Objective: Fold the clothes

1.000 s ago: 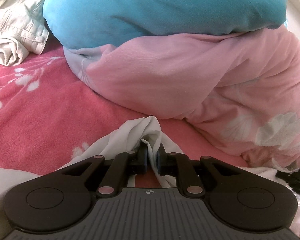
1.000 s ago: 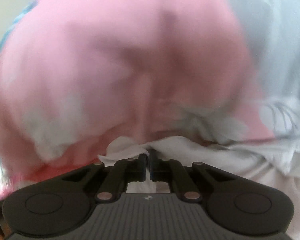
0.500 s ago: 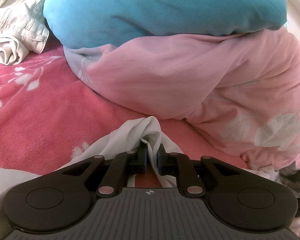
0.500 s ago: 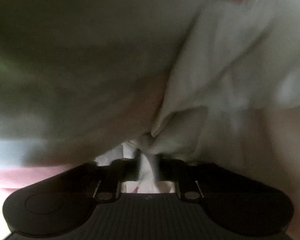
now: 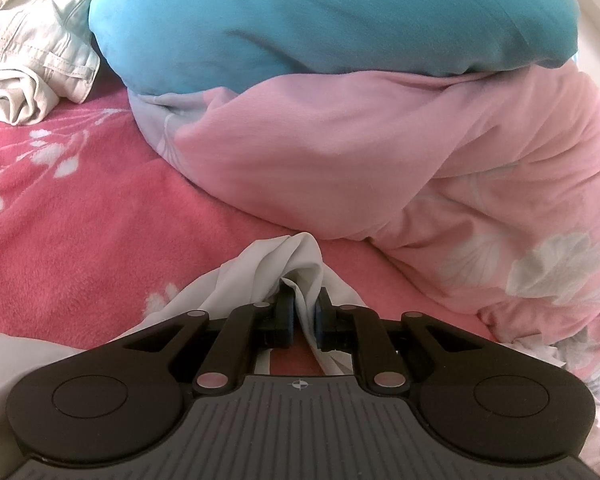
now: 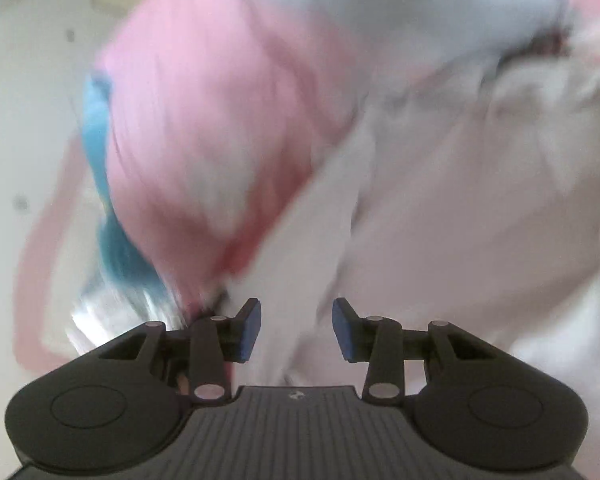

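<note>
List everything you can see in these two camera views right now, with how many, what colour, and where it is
white garment: one, white, on the bedspread in front of the left gripper, bunched between its fingers; blurred white cloth in the right wrist view may be the same piece, cannot tell
bedspread: one, deep pink with white leaf print, under everything
pink duvet: one, pale pink with white flowers, heaped ahead and to the right in the left wrist view
blue pillow: one, turquoise with a white and yellow motif, on top of the duvet
beige clothes: a crumpled pile, cream, upper left
left gripper: one, black, blue pads, shut on the white garment
right gripper: one, black, blue pads, jaws apart
</note>
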Tool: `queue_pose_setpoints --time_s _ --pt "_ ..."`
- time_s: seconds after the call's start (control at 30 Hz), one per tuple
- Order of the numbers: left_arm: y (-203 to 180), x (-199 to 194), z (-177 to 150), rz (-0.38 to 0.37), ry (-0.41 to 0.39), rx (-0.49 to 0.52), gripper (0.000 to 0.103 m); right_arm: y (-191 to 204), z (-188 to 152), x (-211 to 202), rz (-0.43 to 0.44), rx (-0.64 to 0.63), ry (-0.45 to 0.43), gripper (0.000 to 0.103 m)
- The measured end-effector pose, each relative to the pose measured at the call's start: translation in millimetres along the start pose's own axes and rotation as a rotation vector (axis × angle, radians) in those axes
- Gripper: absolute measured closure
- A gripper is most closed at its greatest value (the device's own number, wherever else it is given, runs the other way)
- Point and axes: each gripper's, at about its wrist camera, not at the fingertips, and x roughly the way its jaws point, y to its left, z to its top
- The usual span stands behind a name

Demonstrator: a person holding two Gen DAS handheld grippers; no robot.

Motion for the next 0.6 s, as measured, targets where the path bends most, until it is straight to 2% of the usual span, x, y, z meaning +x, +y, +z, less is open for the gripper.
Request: queue_pose_setpoints --time_s 0.13,0.27,0.33,0.47,0.6 --pt "0.3 -9.4 1.4 -0.007 -0.002 -0.005 0.091 3.9 -12.4 66.1 -0.033 -0.033 0.084 0.061" --pt "2.0 -10.0 1.4 -0.019 -0.003 -0.014 0.091 4.0 -26.1 70.5 -0.047 -0.055 0.064 0.062" --pt "2.7 -17.4 1.9 -0.043 0.000 -0.022 0.088 3.7 -38.6 48.2 -0.034 -0.078 0.005 0.062" --pt "-2.4 -51.1 3.9 -0.099 0.013 -0.003 0.065 9.6 -81.4 -28.9 -0.047 -0.151 -0.153 0.062" --pt "-7.5 -84.9 5.9 -0.154 0.026 0.015 0.061 13.9 -132.0 -104.2 -0.046 -0.187 -0.277 0.062"
